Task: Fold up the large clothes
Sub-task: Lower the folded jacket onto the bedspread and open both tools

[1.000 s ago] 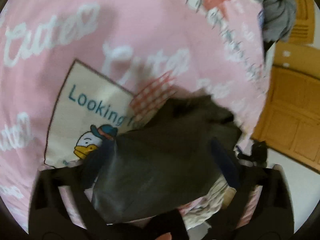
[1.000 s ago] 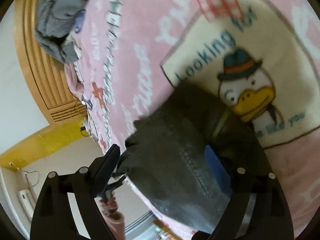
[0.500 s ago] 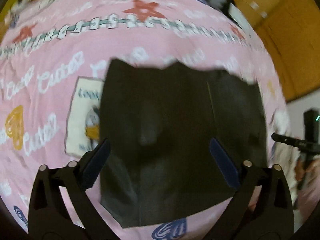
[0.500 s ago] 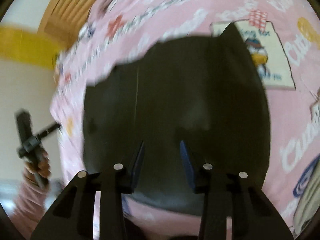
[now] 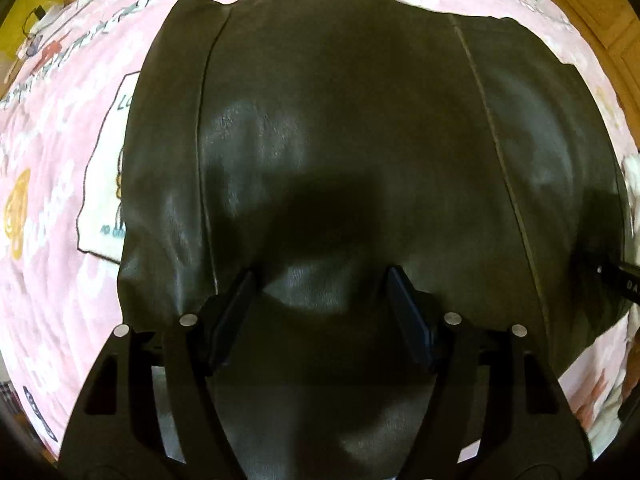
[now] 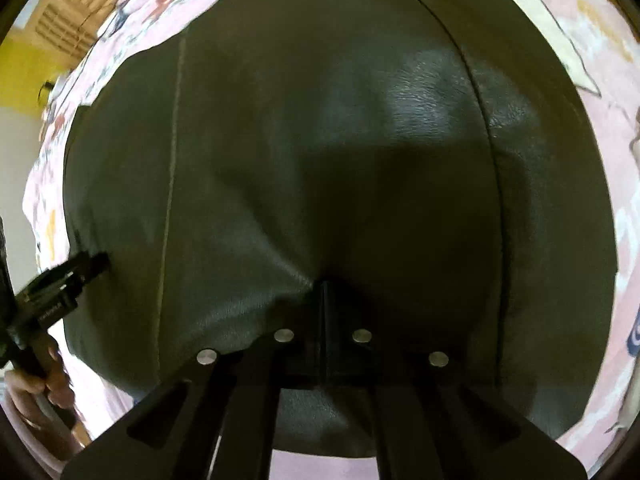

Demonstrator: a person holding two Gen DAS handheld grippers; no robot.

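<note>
A black leather-like garment (image 5: 340, 120) lies spread flat on a pink printed bedspread (image 5: 60, 240) and fills most of both views. My left gripper (image 5: 320, 292) points down onto the garment's near part. Its jaws are closing, with a raised bump of the leather between the fingers; the pads do not visibly clamp it. My right gripper (image 6: 324, 292) is shut on a pinch of the same garment (image 6: 320, 140), with creases running into its tips. The other gripper shows at each view's edge: the right one (image 5: 616, 280), and the left one (image 6: 60, 284) with a hand (image 6: 32, 380) on it.
A cream patch with a duck print (image 5: 104, 184) on the bedspread is half covered by the garment's left edge. Wooden furniture (image 5: 600, 8) stands beyond the bed at the upper right. A slatted wooden panel (image 6: 68, 12) and a yellow wall lie past the bed (image 6: 580, 60).
The garment went from a bunched heap to lying spread out. Both grippers swung round and came down close over it. The right jaws closed fully; the left jaws narrowed.
</note>
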